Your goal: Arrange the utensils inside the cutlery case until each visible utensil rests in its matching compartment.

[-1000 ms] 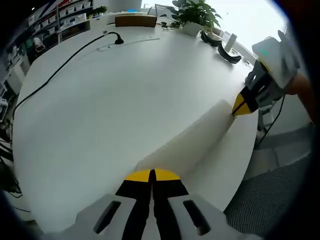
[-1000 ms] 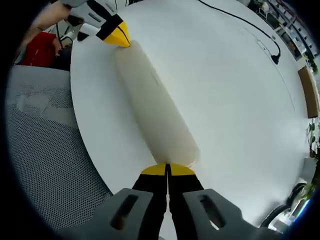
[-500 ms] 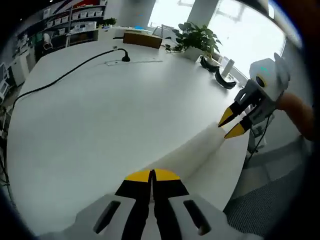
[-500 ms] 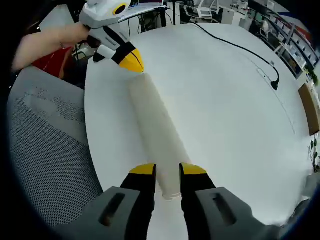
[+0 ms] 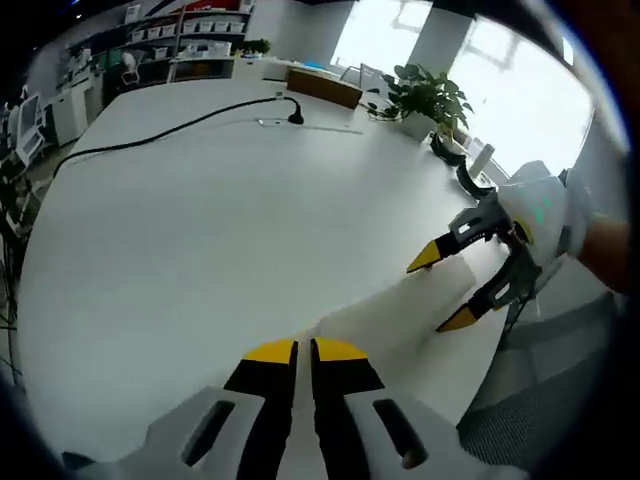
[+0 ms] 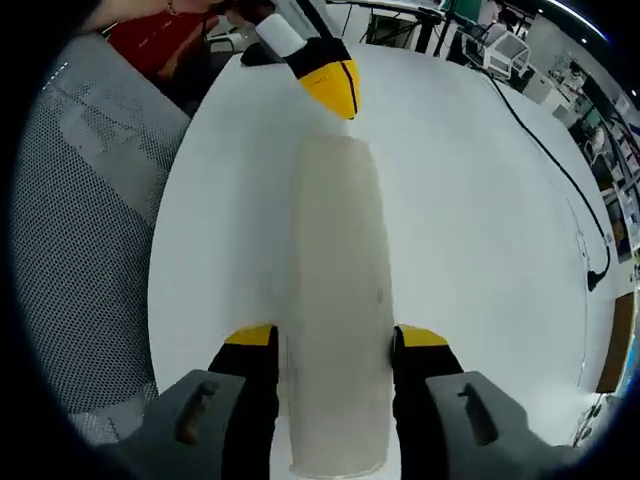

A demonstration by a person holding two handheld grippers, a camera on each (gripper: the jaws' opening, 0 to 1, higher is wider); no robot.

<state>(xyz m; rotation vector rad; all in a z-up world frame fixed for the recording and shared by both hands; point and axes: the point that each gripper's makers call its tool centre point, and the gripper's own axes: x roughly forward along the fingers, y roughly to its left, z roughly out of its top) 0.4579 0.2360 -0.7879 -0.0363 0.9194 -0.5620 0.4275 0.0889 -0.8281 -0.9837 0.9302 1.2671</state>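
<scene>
Right gripper view: cutlery case between spread right tongs.

A long, translucent milky-white plastic cutlery case lies on the plain white round table. Both grippers have black fingers with yellow tips. At nine o'clock in the right gripper view, a grey mesh chair shows a fine dotted pattern.

A long, pale, closed cutlery case lies flat near my white table's edge. Its near end sits between my right jaws.
</scene>
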